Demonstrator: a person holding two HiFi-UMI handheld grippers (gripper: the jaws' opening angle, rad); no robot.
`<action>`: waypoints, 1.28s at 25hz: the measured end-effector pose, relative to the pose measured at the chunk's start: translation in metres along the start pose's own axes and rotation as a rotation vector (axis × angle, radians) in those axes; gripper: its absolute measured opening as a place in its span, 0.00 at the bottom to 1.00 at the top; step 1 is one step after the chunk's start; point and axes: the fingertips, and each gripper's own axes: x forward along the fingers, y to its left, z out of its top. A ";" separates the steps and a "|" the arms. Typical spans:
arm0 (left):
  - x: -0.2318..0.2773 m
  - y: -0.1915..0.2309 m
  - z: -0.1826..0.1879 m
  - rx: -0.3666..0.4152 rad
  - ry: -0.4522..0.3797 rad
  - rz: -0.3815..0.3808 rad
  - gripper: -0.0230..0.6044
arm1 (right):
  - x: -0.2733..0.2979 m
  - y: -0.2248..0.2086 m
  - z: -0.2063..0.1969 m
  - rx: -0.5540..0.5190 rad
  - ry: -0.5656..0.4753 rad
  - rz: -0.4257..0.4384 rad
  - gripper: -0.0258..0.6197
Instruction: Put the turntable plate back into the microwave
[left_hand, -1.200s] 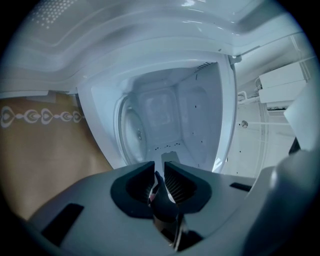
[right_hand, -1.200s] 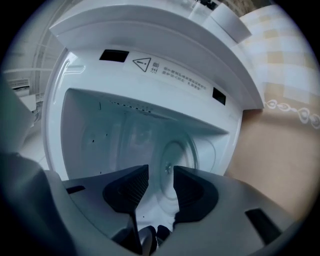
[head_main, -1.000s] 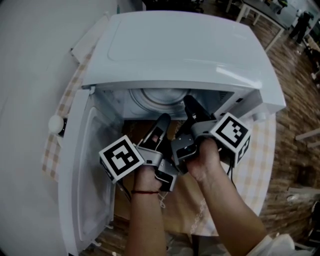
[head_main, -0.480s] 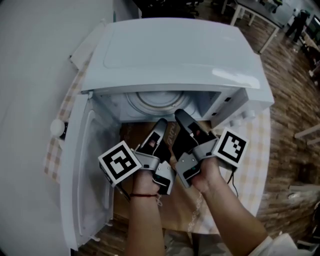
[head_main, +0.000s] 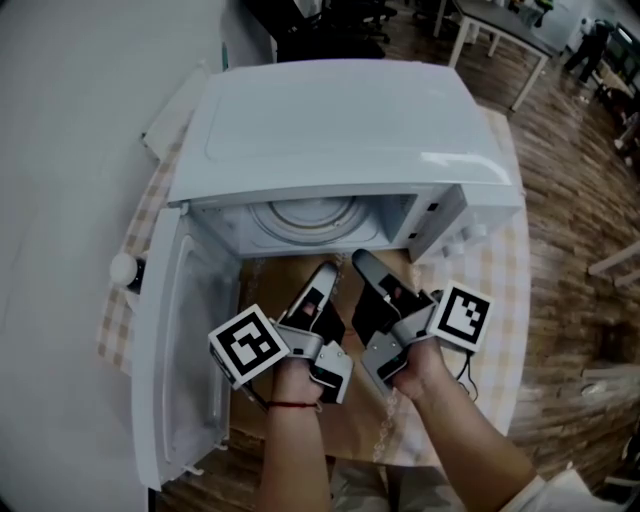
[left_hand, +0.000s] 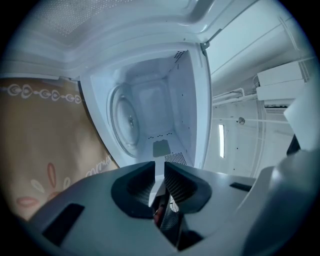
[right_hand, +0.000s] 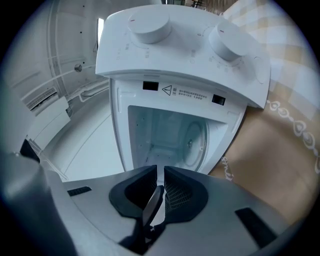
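The glass turntable plate (head_main: 305, 213) lies flat on the floor of the open white microwave (head_main: 340, 110). It also shows in the left gripper view as plate (left_hand: 127, 120) and in the right gripper view as plate (right_hand: 195, 145). Both grippers are held level in front of the opening, outside the cavity. My left gripper (head_main: 326, 270) (left_hand: 159, 167) is shut with only a thin slit and nothing in it. My right gripper (head_main: 362, 260) (right_hand: 160, 172) has just been closing; its jaws are almost together and hold nothing.
The microwave door (head_main: 175, 340) swings wide open at the left. Two control knobs (right_hand: 150, 25) sit on the panel right of the cavity. A tan patterned cloth (head_main: 350, 420) lies before the microwave on a checked tablecloth (head_main: 500, 300). Wooden floor lies at the right.
Both grippers have drawn back from the microwave's mouth toward the person. The right gripper, whose tip reached into the cavity, is now outside it. The plate stays inside.
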 end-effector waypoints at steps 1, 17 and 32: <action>-0.001 -0.001 -0.002 -0.001 0.001 -0.001 0.13 | -0.001 0.002 0.000 -0.012 0.004 0.004 0.14; -0.027 -0.010 -0.034 0.198 0.000 0.083 0.06 | -0.027 0.035 -0.016 -0.330 0.134 0.062 0.13; -0.047 -0.057 -0.055 0.548 -0.061 -0.024 0.04 | -0.068 0.061 -0.037 -0.667 0.185 0.180 0.13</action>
